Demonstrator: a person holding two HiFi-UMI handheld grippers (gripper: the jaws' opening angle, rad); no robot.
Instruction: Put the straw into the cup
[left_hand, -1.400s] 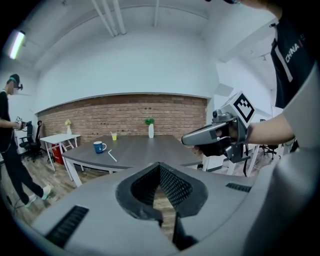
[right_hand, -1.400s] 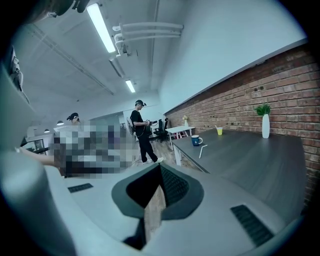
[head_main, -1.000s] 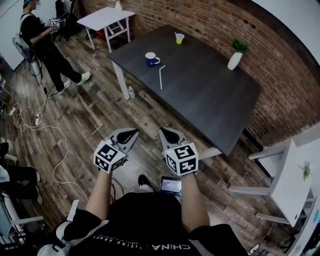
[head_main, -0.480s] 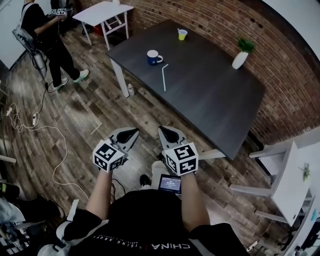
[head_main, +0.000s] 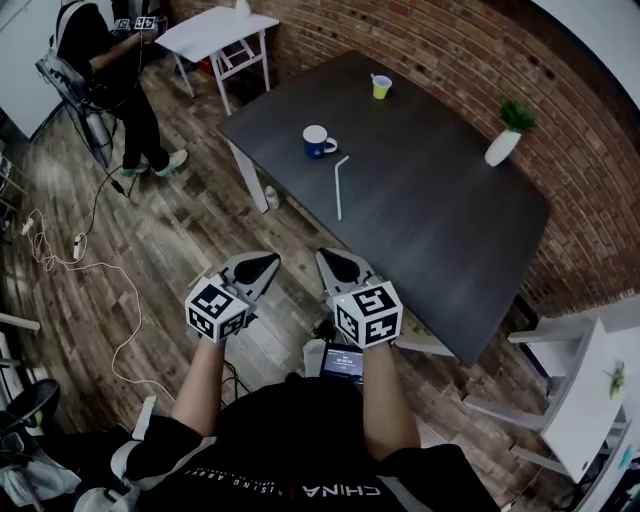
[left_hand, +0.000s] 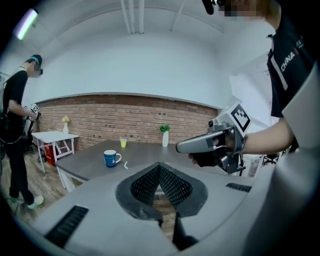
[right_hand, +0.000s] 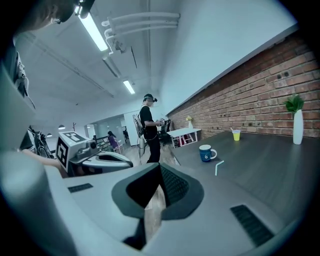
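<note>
- Ahead of left gripper (head_main: 262, 267) and right gripper (head_main: 333, 264), well apart, table (head_main: 440, 215) has drawn slightly nearer; straw (head_main: 339, 187) lies near blue cup (head_main: 318, 142), untouched.
- Both jaw pairs closed, empty: approach only beginning.

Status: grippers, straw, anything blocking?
Left gripper and right gripper shut, empty, short of the table. Straw flat on table near mug, untouched. Nothing in the way.

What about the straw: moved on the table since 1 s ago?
No. The straw lies as before beside the blue mug on the table; only the camera shifted.
</note>
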